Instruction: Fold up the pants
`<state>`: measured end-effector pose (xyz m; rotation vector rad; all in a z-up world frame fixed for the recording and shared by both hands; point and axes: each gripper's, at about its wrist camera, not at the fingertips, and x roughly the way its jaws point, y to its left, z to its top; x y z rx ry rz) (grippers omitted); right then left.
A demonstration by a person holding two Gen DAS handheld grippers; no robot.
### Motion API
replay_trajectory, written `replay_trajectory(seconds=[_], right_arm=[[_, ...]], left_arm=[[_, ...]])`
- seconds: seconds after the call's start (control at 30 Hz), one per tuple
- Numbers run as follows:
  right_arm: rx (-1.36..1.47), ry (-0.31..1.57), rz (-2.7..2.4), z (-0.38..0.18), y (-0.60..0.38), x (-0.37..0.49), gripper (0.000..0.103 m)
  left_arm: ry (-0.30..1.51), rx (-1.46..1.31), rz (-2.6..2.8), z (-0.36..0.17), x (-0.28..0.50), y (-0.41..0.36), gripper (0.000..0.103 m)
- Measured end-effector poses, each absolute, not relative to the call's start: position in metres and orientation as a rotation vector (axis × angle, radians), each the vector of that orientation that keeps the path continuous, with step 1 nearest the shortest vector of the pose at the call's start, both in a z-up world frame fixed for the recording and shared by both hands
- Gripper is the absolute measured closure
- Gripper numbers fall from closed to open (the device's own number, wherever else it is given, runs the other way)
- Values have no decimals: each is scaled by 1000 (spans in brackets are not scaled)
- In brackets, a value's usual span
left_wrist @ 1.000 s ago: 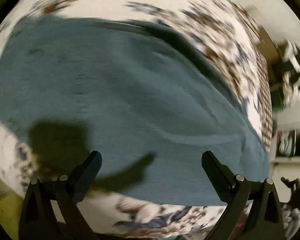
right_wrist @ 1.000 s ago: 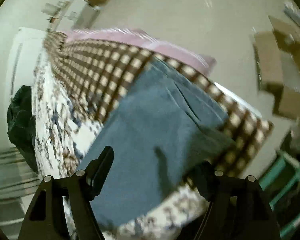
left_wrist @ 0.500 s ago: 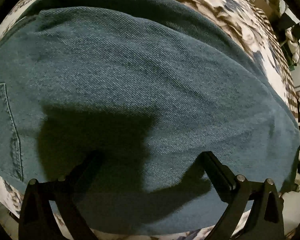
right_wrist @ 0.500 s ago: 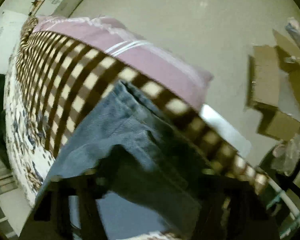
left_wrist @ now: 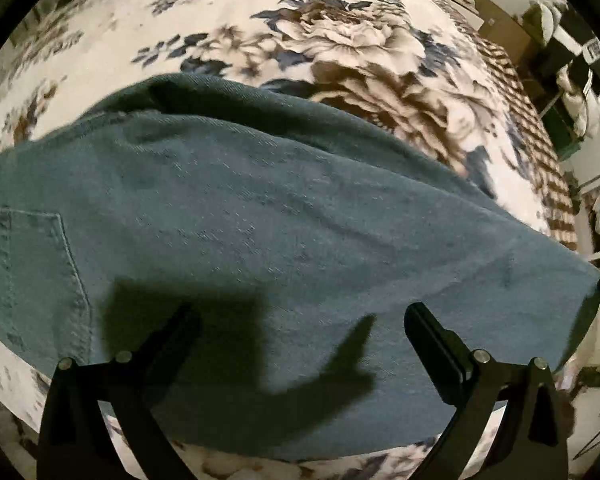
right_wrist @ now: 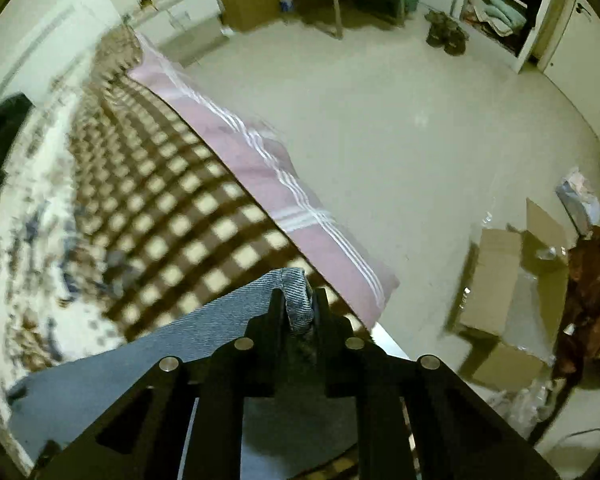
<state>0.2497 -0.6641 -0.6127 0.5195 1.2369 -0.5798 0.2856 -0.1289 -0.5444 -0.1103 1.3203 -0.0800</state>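
While the right jaws are now pinching denim that half a second ago was only lying between them, the fold is getting under way.

Right gripper: its jaws are pressing together on a bunched hem or edge of the pants, where a second ago they were standing apart above the cloth.

Left gripper: its jaws are standing spread, gripping nothing, hovering over the flat denim and casting a shadow on it; it is sitting a little farther off the cloth than half a second ago.

Pants: they are lying spread on the bed, a back pocket showing at the left edge, the far right corner running toward the right gripper.

Meaning for the task: one end is being held, so I judge a lift-and-carry across the cloth is becoming possible; no fold is showing yet.

Bed: a floral cover is lying under the pants, giving way to a brown checked blanket and a pink striped sheet at the bed's edge.

Around: a bare floor, open cardboard boxes and a dark garment on the bed are sitting well apart from the pants.

In the way: nothing is lying on the denim; the bed edge just beside the held end is the one risk I see, as cloth could slip over it.
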Motion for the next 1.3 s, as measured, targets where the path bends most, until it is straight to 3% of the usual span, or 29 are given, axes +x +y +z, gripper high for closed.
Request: replay_trajectory(seconds=[0.07, 0.1, 0.2, 0.33, 0.53, 0.8, 0.87, 1.03, 1.1, 1.23, 1.27, 1.3], right_arm=[[568, 1379, -583, -650, -673, 258, 74], [592, 1419, -592, -659, -677, 258, 62], [668, 1383, -575, -646, -676, 251, 60], [672, 1365, -348, -604, -607, 263, 60], [532, 1473, 195, -593, -395, 343, 60], [334, 1651, 527, -651, -166, 451, 60], [268, 1578, 418, -656, -156, 478, 60], [430, 1629, 394, -661, -185, 498, 60], [355, 1621, 448, -646, -191, 490, 49], [98, 1694, 499, -648, -182, 471, 49], [7, 1705, 493, -654, -178, 466, 50], [-31, 1698, 498, -655, -177, 460, 70]], left_arm=[[1353, -103, -53, -552, 290, -121, 0], [1369, -127, -47, -556, 290, -116, 0], [1377, -183, -10, -555, 284, -96, 0], [1344, -227, 38, -536, 272, -70, 0], [1320, -225, 151, -517, 280, 3, 0], [1332, -254, 180, -520, 295, 85, 0], [1351, -272, 179, -528, 296, 102, 0], [1402, -341, 164, -546, 301, 136, 0], [1402, -359, 153, -548, 303, 145, 0], [1391, -371, 151, -546, 300, 152, 0], [1388, -379, 147, -545, 299, 154, 0], [1387, -382, 147, -545, 299, 155, 0]])
